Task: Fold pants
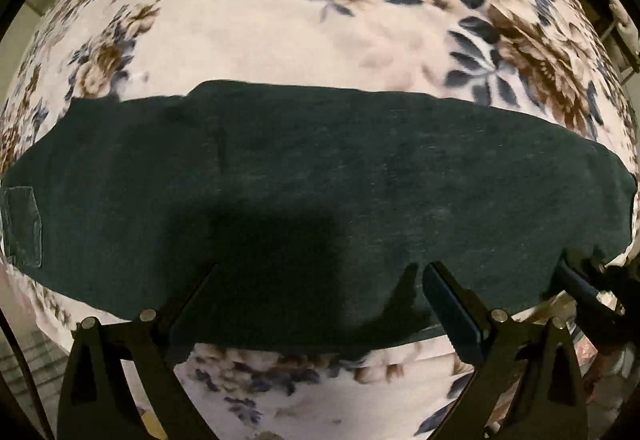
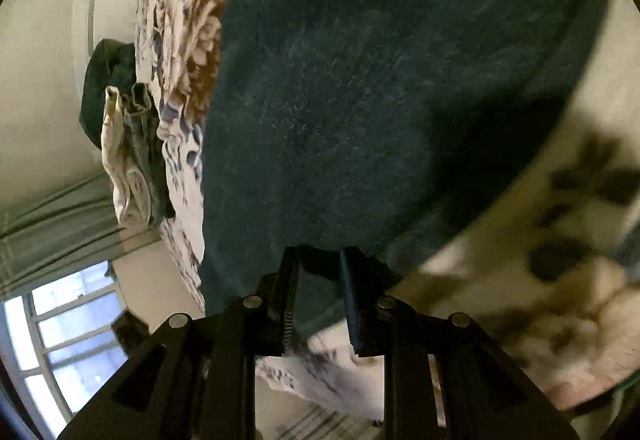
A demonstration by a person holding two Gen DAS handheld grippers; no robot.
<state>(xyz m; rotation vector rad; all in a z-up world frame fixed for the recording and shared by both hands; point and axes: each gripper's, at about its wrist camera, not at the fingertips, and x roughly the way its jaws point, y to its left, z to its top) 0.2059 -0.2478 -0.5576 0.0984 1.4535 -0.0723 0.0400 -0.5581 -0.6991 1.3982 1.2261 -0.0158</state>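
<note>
Dark green pants (image 1: 320, 167) lie stretched flat from left to right across a floral bedspread, with a back pocket (image 1: 22, 224) at the far left end. My left gripper (image 1: 320, 268) hangs open straight above the near edge of the pants, its fingers spread wide and nothing between them. In the right wrist view the pants (image 2: 360, 99) fill the upper picture. My right gripper (image 2: 320, 254) is shut on a bunched corner of the green cloth at the pants' right end. That gripper (image 1: 584, 280) also shows at the right edge of the left wrist view.
The floral bedspread (image 1: 280, 19) covers the whole bed. A pile of other clothes (image 2: 128, 143) lies at the bed's far edge by a pale wall. A green curtain (image 2: 60, 207) and a window (image 2: 68, 340) stand beyond the bed.
</note>
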